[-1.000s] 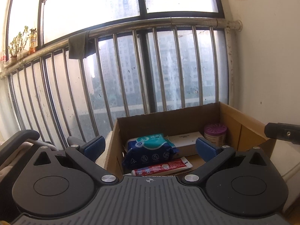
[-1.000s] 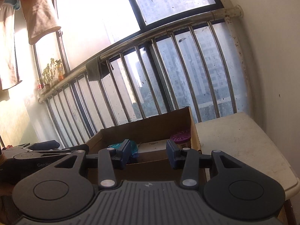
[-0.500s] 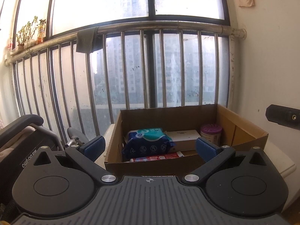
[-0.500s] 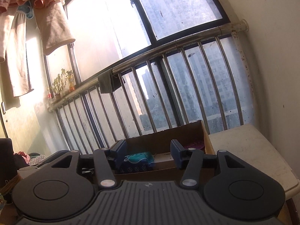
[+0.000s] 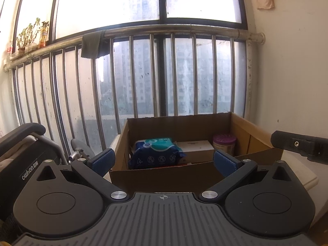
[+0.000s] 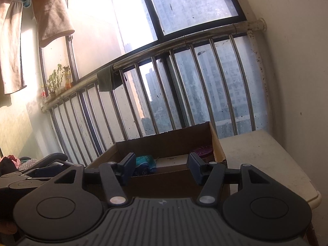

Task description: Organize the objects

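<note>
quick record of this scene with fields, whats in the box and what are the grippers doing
container: cardboard box, open top, on a white table
in box, left: blue and teal wipes pack
in box, middle: white carton
in box, right: purple-lidded jar
left gripper: open, nothing between its jaws, in front of the box
right gripper: jaws opening, nothing between them
backdrop: metal railing with a dark cloth draped over it

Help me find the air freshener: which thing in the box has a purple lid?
The round jar in the cardboard box's far right corner; the wipes pack is blue-green, the carton white.
</note>
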`<state>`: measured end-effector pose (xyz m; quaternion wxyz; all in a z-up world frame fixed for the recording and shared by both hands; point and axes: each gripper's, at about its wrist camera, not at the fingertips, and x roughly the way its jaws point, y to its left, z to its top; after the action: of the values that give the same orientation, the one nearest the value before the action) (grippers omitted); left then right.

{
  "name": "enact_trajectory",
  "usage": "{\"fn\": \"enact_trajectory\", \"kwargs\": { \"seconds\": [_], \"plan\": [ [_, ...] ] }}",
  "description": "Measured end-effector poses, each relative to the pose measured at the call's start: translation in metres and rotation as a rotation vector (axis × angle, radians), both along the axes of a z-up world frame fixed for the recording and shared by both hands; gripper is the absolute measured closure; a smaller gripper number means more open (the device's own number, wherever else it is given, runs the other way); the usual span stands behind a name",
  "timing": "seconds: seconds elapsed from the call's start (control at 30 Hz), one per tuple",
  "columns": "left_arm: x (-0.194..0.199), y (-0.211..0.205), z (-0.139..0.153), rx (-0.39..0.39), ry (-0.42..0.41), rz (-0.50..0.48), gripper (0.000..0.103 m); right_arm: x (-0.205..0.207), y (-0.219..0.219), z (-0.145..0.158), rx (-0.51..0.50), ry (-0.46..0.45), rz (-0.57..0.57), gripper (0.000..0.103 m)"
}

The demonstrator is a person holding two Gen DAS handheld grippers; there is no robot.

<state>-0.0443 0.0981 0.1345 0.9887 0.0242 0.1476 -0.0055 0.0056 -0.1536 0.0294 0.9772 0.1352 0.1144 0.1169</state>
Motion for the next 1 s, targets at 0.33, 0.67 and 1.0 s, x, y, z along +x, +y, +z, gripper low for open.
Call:
{"fn": "enact_trajectory", "kwargs": {
  "seconds": [0.33,0.67,1.0],
  "plan": [
    [-0.001,0.005,-0.004,-0.017,0.013,0.021,0.000,-0.007,0.002,-0.002,-0.053,0.007,-0.057,0.035],
    [0.000,0.006,-0.008,-0.015,0.026,0.024,0.000,-0.010,0.002,-0.002,-0.055,0.007,-0.060,0.033],
    [0.002,0.006,-0.009,-0.007,0.028,0.034,0.000,-0.011,0.003,0.000,-0.040,0.000,-0.042,0.033]
  ]
}}
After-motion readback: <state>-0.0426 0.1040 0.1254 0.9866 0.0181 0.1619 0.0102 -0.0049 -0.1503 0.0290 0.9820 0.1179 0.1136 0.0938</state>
